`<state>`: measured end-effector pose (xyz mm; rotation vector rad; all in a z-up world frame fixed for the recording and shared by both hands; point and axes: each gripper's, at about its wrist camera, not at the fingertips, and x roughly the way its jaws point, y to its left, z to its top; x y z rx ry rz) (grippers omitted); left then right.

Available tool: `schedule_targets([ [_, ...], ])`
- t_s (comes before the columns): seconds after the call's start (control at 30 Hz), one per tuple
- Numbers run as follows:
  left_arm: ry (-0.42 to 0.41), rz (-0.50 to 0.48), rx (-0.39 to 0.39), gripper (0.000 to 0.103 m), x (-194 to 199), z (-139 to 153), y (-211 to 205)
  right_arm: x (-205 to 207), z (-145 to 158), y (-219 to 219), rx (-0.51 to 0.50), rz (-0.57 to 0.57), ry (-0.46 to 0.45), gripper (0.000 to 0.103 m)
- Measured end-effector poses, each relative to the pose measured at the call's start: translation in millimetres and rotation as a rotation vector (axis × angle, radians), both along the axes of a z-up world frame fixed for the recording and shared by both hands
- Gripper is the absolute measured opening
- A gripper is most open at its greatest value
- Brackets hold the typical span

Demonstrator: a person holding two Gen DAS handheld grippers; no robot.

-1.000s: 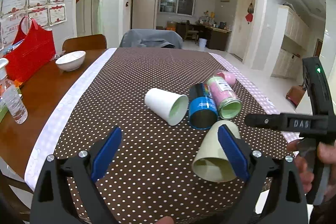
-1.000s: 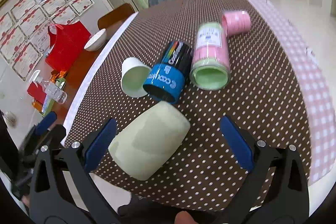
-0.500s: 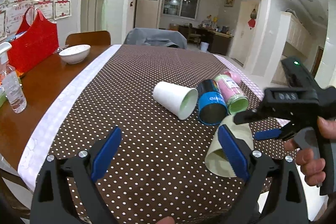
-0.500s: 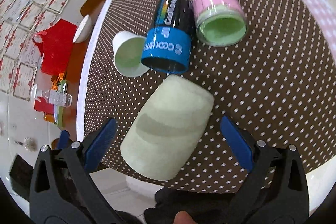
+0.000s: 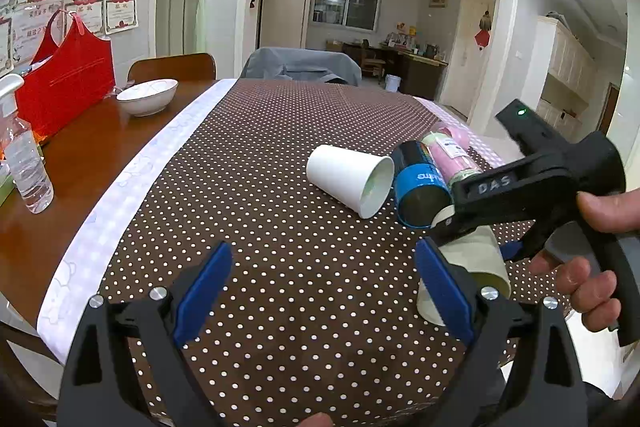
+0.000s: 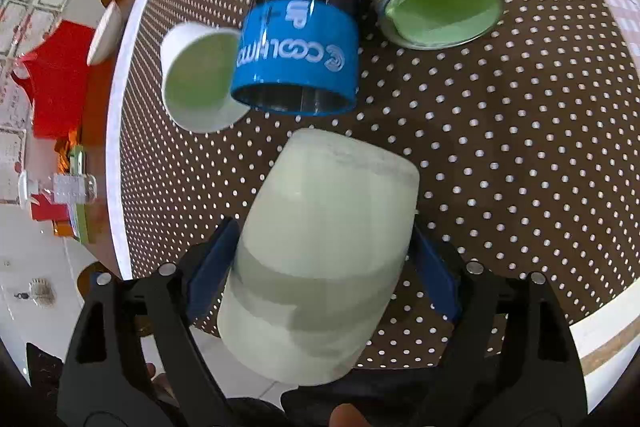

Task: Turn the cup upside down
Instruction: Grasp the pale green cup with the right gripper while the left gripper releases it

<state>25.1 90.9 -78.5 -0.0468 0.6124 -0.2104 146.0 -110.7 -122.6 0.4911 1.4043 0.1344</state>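
A pale green cup [image 6: 320,247] lies on its side near the front edge of the dotted tablecloth [image 6: 500,155]. My right gripper [image 6: 320,267] is shut on this cup, a blue pad on each side of its body. In the left wrist view the cup [image 5: 476,259] shows under the right gripper [image 5: 472,227], its open mouth toward the table edge. My left gripper [image 5: 320,291] is open and empty, low over the cloth to the left of the cup.
A white paper cup [image 5: 352,179], a blue and black can [image 5: 418,187] and a pink jar [image 5: 452,155] lie on their sides just beyond the green cup. A white bowl [image 5: 147,95], a red bag [image 5: 66,79] and a bottle [image 5: 26,163] stand at the left.
My right gripper has dropped over the green cup and closed its pads on it. The left gripper has stayed open and shifted slightly left.
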Motion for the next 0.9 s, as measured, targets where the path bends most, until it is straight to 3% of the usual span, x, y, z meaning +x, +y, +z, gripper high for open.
schedule_targets([
  [0.27, -0.002, 0.010, -0.008, 0.091, 0, 0, 6, 5, 11, 32, -0.204, 0.185, 0.021, 0.082],
  [0.9, 0.014, -0.013, -0.007, 0.091, 2, -4, -2, 40, 14, 61, -0.247, 0.268, 0.036, 0.081],
])
